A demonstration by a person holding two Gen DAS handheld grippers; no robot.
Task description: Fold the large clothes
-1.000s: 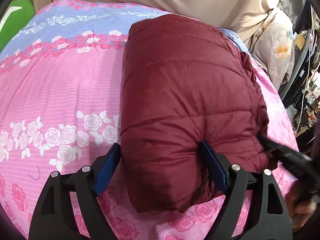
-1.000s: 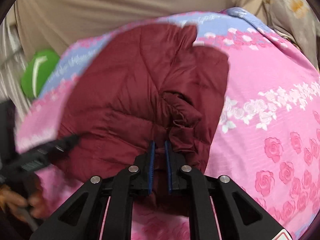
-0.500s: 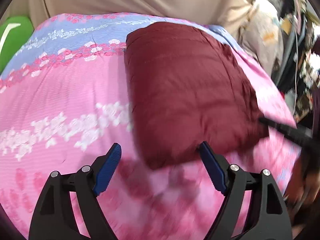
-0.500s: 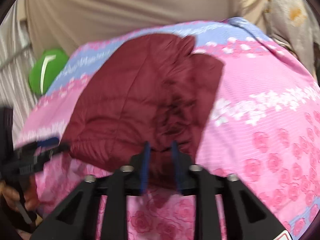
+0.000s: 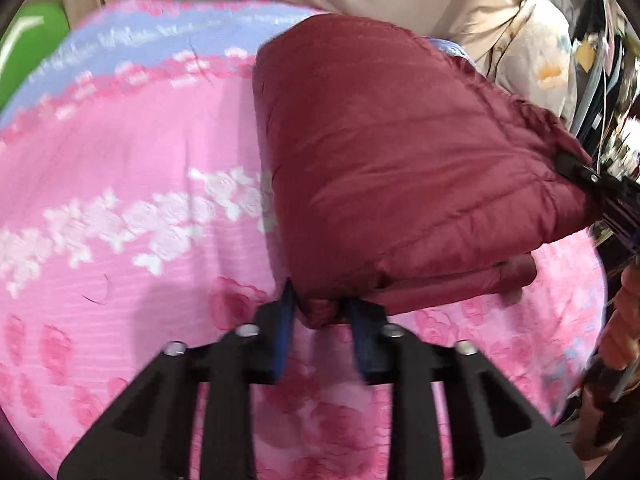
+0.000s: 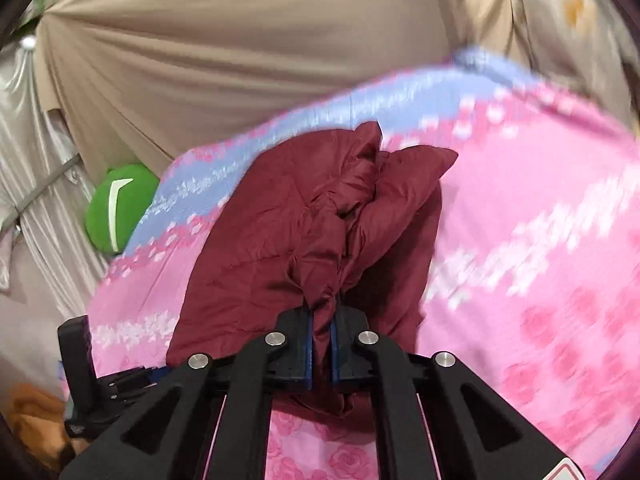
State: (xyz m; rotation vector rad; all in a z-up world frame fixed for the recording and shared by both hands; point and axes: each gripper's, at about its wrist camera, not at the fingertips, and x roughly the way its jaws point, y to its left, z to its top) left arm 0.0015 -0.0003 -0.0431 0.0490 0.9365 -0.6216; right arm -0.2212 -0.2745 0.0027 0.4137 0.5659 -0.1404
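Observation:
A folded dark red puffer jacket (image 5: 392,160) lies on a pink and blue floral bed sheet (image 5: 132,152). My left gripper (image 5: 322,312) is shut on the jacket's near left corner and lifts that edge. My right gripper (image 6: 320,322) is shut on a bunched edge of the same jacket (image 6: 304,224) and holds it raised off the sheet (image 6: 520,248). The right gripper also shows at the right edge of the left wrist view (image 5: 600,188), at the jacket's far right corner. The left gripper's body shows at the lower left of the right wrist view (image 6: 100,384).
A beige curtain (image 6: 240,48) hangs behind the bed. A green cushion (image 6: 116,212) sits at the bed's far left, also in the left wrist view (image 5: 28,40). Hanging clothes and clutter (image 5: 592,64) stand to the right of the bed.
The left gripper was open around the jacket's near edge, drew back, and is now shut on its corner. The right gripper stayed on its edge. Both ends of the jacket have risen.

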